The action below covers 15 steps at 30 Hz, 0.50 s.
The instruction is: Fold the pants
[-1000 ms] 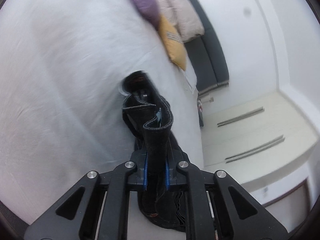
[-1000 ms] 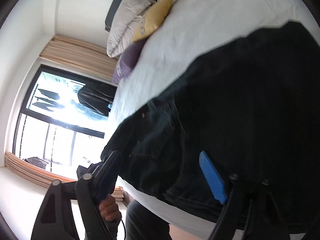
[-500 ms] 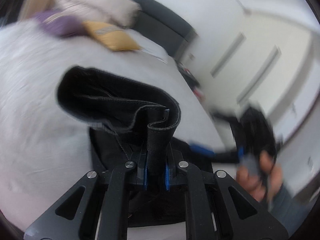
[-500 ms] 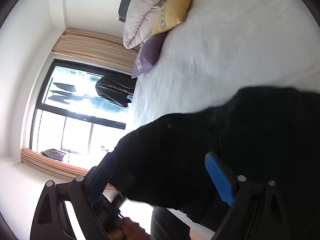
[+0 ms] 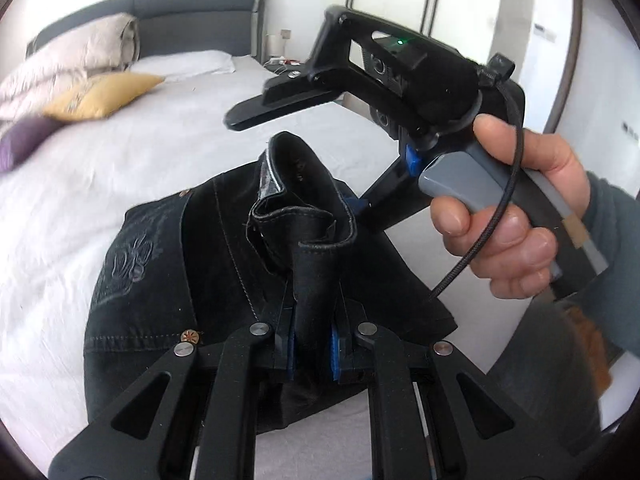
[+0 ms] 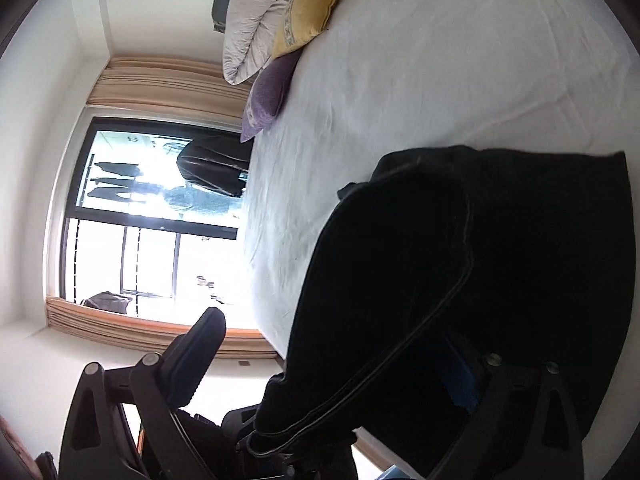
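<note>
Left gripper [image 5: 312,340] clamps pants [image 5: 168,280]; right gripper [image 6: 332,364] opening wide

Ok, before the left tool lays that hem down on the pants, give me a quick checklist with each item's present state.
1. Left tool shut on the hem of the black pants: ok, cloth is pinched between the blue pads.
2. Right tool clear of the cloth: cannot tell; it is opening, one finger stands free by the window, the other is hidden against dark fabric.
3. Pants lying on the white bed: ok, though their near edge is out of view.
4. Landing area free of clutter: ok, the yellow pillow and purple pillow lie far off by the headboard.
5. Carried leg flat, not bunched: not ok, the hem is curled and folded over.
</note>
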Available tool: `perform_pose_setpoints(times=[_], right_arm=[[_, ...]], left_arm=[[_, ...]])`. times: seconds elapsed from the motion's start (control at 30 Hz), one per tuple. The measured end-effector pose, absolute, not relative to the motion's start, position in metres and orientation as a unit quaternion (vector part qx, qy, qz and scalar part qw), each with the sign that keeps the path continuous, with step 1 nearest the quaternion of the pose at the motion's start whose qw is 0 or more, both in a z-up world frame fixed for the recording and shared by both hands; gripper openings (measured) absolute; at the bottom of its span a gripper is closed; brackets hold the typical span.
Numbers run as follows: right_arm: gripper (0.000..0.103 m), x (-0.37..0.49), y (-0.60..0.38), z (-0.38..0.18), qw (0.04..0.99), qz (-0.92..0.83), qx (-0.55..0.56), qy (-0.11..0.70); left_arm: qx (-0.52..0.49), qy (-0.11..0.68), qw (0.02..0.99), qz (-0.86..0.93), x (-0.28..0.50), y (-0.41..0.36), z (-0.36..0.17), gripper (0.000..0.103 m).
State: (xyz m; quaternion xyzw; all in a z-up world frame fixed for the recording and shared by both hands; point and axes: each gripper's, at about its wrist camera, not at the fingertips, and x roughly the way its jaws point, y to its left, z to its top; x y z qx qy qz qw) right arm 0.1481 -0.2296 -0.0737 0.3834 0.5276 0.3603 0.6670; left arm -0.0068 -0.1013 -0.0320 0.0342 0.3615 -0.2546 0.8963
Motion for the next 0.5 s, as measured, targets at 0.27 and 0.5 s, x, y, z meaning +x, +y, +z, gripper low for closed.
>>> perform_pose_setpoints(times=[0.27, 0.5], right_arm=[[0.065, 0.147, -0.231, -0.077, 0.709, 0.324, 0.318, 0.54], [0.025, 0.138, -0.259, -0.047, 0.764, 0.304, 0.267, 0.502]], left_arm=[[0.118, 0.338, 0.901, -0.244, -0.039, -0.146, -0.041, 0.01], [0.143, 0.312, 0.901, -0.264, -0.048, -0.176, -0.033, 0.01]])
